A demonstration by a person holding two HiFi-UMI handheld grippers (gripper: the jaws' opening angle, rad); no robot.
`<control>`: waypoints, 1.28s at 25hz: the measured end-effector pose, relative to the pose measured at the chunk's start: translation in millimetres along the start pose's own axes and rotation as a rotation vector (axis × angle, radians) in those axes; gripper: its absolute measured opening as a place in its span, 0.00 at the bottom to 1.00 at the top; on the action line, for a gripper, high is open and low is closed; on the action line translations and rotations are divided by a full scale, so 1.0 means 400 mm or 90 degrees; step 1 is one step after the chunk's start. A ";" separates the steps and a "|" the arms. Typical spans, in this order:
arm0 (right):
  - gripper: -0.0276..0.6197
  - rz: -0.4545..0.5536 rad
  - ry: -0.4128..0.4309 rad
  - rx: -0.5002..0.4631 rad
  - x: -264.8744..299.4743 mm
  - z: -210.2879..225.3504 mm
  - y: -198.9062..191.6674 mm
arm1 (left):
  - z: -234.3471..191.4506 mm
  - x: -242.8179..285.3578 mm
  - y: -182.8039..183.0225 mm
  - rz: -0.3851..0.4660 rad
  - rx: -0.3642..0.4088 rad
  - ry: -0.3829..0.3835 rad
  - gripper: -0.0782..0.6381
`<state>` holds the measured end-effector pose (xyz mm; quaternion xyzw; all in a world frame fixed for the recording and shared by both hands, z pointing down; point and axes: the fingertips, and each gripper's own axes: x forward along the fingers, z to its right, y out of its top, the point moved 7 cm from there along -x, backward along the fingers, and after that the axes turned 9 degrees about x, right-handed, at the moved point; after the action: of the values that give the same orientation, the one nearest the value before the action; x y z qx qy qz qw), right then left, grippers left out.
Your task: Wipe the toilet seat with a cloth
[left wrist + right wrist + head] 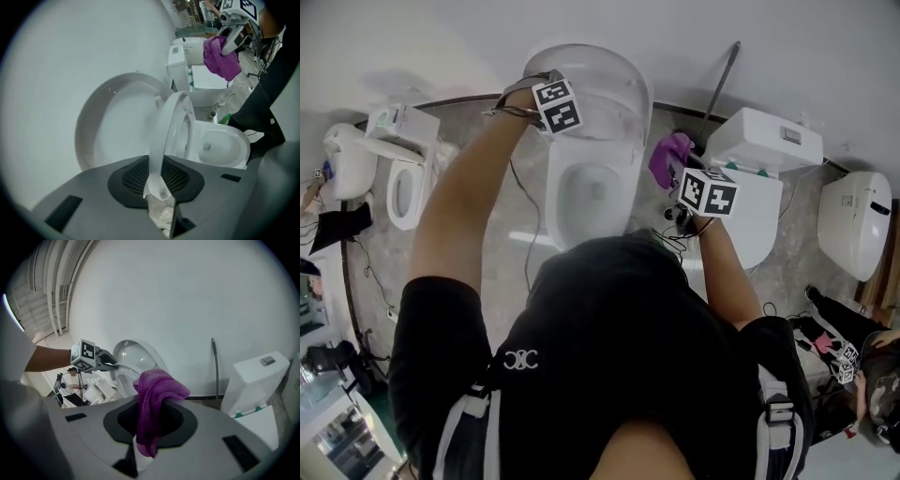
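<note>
Left gripper (159, 187) pinches raised toilet seat (171, 126) by rim, seat's near end buried between jaws. Right gripper (145, 453), held off to bowl's (595, 192) right, clamps bunched purple cloth (154, 399), well apart from seat; folds hide pads. Head view: person's black-shirted torso (619, 356) covers bowl's front.

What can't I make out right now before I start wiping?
- Top face of the toilet seat: left gripper view, edge-on in the left gripper's jaws.
- Front rim of the bowl: head view, behind the person.
- Jaw tips of the right gripper: right gripper view, under the purple cloth.
</note>
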<state>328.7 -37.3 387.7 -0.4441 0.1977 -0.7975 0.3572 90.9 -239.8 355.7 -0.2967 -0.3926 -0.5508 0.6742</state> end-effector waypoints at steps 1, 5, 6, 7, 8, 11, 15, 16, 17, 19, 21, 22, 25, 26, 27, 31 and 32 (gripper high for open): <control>0.14 0.000 -0.002 -0.001 -0.001 -0.014 -0.011 | 0.015 -0.009 -0.002 0.000 0.004 0.004 0.22; 0.14 -0.003 -0.005 -0.004 -0.006 -0.082 -0.054 | 0.082 -0.048 -0.014 0.002 0.018 0.007 0.22; 0.14 -0.003 -0.005 -0.005 -0.008 -0.100 -0.065 | 0.100 -0.059 -0.017 0.005 0.023 0.002 0.22; 0.14 -0.002 -0.005 -0.006 -0.012 -0.120 -0.076 | 0.119 -0.071 -0.021 0.009 0.029 -0.003 0.22; 0.14 -0.002 -0.004 -0.006 -0.016 -0.140 -0.089 | 0.139 -0.083 -0.027 0.015 0.035 -0.008 0.22; 0.14 0.000 -0.009 -0.011 -0.035 -0.200 -0.127 | 0.199 -0.117 -0.048 0.031 0.051 -0.020 0.22; 0.14 0.010 -0.034 -0.012 -0.084 -0.247 -0.189 | 0.283 -0.157 -0.069 0.043 0.071 -0.046 0.23; 0.14 0.012 -0.042 -0.012 -0.098 -0.253 -0.208 | 0.307 -0.166 -0.073 0.048 0.075 -0.051 0.23; 0.14 0.014 -0.051 -0.010 -0.112 -0.259 -0.230 | 0.333 -0.176 -0.077 0.055 0.080 -0.054 0.23; 0.14 0.017 -0.068 0.001 -0.141 -0.273 -0.278 | 0.389 -0.197 -0.086 0.071 0.089 -0.050 0.23; 0.14 0.013 -0.084 0.018 -0.169 -0.296 -0.336 | 0.461 -0.219 -0.094 0.086 0.100 -0.053 0.23; 0.14 0.009 -0.089 0.023 -0.179 -0.309 -0.369 | 0.502 -0.229 -0.099 0.093 0.108 -0.061 0.23; 0.14 0.012 -0.111 0.006 -0.202 -0.354 -0.458 | 0.623 -0.247 -0.120 0.130 0.130 -0.065 0.24; 0.14 0.017 -0.122 -0.001 -0.210 -0.369 -0.482 | 0.656 -0.249 -0.129 0.143 0.131 -0.056 0.24; 0.14 0.021 -0.129 -0.002 -0.218 -0.383 -0.504 | 0.689 -0.250 -0.138 0.151 0.132 -0.049 0.24; 0.14 0.017 -0.139 0.012 -0.263 -0.409 -0.584 | 0.819 -0.242 -0.152 0.149 0.145 -0.074 0.26; 0.14 0.012 -0.146 0.012 -0.274 -0.408 -0.600 | 0.848 -0.238 -0.151 0.149 0.148 -0.081 0.26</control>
<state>133.8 204.2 391.4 -0.5270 0.1522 -0.7400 0.3893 -45.0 78.1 447.2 -0.2946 -0.4582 -0.3994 0.7374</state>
